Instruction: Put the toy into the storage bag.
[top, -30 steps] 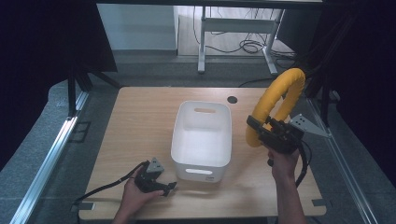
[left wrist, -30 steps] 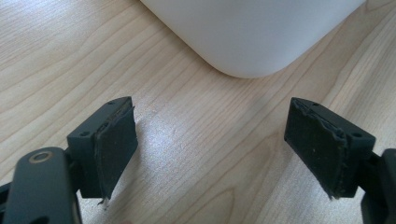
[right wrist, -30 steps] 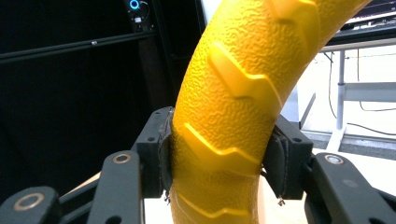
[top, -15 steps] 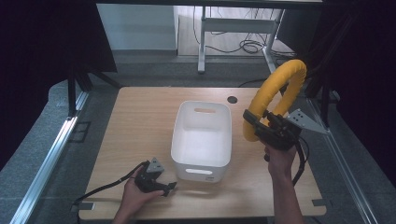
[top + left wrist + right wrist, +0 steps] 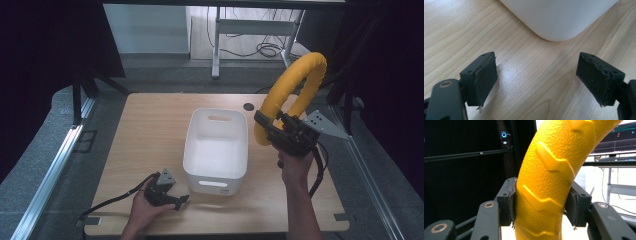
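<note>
my left gripper (image 5: 176, 201) rests on the wooden table (image 5: 150, 130) near its front edge, jaws wide apart and bare, just beside the white bin (image 5: 216, 150). my right gripper (image 5: 541, 205) is clamped on the yellow ring (image 5: 549, 170), lifted clear over the table's right side. beyond the far edge lie grey floor and a desk frame (image 5: 250, 30) with cables.

No legible text, label, brand or number on any surface. The ring (image 5: 544, 182) carries raised chevron marks only. The bin (image 5: 216, 150) is plain white.
</note>
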Motion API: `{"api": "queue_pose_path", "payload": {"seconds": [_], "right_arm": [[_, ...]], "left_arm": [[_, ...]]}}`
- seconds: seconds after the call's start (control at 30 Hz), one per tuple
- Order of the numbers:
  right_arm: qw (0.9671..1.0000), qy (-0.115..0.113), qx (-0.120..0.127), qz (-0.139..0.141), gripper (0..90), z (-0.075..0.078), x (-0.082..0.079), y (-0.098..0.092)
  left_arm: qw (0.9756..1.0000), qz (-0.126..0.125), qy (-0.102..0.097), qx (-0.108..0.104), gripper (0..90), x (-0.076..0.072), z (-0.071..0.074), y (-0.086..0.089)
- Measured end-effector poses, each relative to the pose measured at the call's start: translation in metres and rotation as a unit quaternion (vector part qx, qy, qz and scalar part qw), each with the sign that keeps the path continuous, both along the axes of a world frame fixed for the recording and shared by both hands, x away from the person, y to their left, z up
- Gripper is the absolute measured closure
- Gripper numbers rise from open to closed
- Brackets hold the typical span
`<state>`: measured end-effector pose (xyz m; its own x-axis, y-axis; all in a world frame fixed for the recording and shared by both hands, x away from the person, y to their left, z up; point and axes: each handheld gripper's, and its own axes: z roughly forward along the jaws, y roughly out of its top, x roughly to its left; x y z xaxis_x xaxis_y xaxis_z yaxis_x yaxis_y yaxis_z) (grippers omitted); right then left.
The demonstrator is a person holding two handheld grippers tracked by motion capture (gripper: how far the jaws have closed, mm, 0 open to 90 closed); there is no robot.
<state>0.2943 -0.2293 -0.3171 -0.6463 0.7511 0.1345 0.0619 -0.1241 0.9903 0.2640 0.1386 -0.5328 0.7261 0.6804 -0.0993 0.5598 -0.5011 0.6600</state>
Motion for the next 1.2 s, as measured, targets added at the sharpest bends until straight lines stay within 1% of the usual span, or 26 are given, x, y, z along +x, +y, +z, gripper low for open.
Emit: {"api": "queue_pose_path", "payload": {"seconds": [0.1,0.17,0.23,0.27,0.33,0.37,0.4,0.47,0.5,0.53,0.7,0.87,0.93,0.97,1.2], "right_arm": [[1.0,-0.006,0.0,0.004,48.8,0.005,-0.001,0.004],[0.9999,-0.012,-0.002,0.008,48.8,0.009,-0.002,0.009],[0.9998,-0.013,-0.003,0.011,48.8,0.01,-0.002,0.011],[0.9997,-0.016,-0.005,0.016,48.8,0.013,-0.002,0.017],[0.9997,-0.018,-0.006,0.018,48.8,0.014,-0.002,0.02],[0.9994,-0.019,-0.006,0.027,48.8,0.017,-0.002,0.026],[0.9994,-0.019,-0.006,0.027,48.8,0.017,-0.002,0.026],[0.9991,-0.02,-0.008,0.036,48.8,0.019,-0.003,0.033],[0.9987,-0.023,-0.008,0.045,48.8,0.021,-0.003,0.041],[0.9984,-0.025,-0.01,0.049,48.7,0.021,-0.003,0.045],[0.9975,-0.024,-0.01,0.065,48.8,0.021,-0.003,0.062],[0.9968,-0.02,-0.01,0.076,48.8,0.018,-0.001,0.075],[0.9967,-0.02,-0.012,0.077,48.7,0.017,0.0,0.077],[0.9967,-0.021,-0.012,0.078,48.7,0.016,0.001,0.081],[0.9965,-0.018,-0.008,0.082,48.7,0.012,0.003,0.089]], "left_arm": [[1.0,-0.005,0.0,0.004,17.2,0.001,0.0,0.0],[1.0,-0.003,0.001,0.003,17.1,0.0,0.0,0.0],[1.0,-0.003,0.001,0.002,17.1,0.0,0.0,0.0],[1.0,-0.003,0.0,0.002,17.1,0.0,0.0,0.0],[1.0,-0.003,0.0,0.003,17.1,0.0,0.0,0.0],[1.0,-0.003,0.001,0.003,17.1,0.0,0.0,0.0],[1.0,-0.003,0.001,0.003,17.1,0.0,0.0,0.0],[1.0,-0.003,0.0,0.003,17.1,0.0,0.0,0.0],[1.0,-0.003,0.0,0.003,17.1,0.0,0.0,0.0],[1.0,-0.004,0.0,0.003,17.1,0.0,0.0,0.0],[1.0,-0.004,0.0,0.004,17.1,0.0,0.0,0.001],[1.0,-0.004,0.0,0.004,17.0,0.0,0.0,0.0],[1.0,-0.005,0.0,0.005,17.1,0.0,0.0,0.0],[1.0,-0.005,0.0,0.005,17.0,0.0,0.0,0.0],[1.0,-0.006,0.0,0.006,17.0,0.0,0.0,0.001]]}}
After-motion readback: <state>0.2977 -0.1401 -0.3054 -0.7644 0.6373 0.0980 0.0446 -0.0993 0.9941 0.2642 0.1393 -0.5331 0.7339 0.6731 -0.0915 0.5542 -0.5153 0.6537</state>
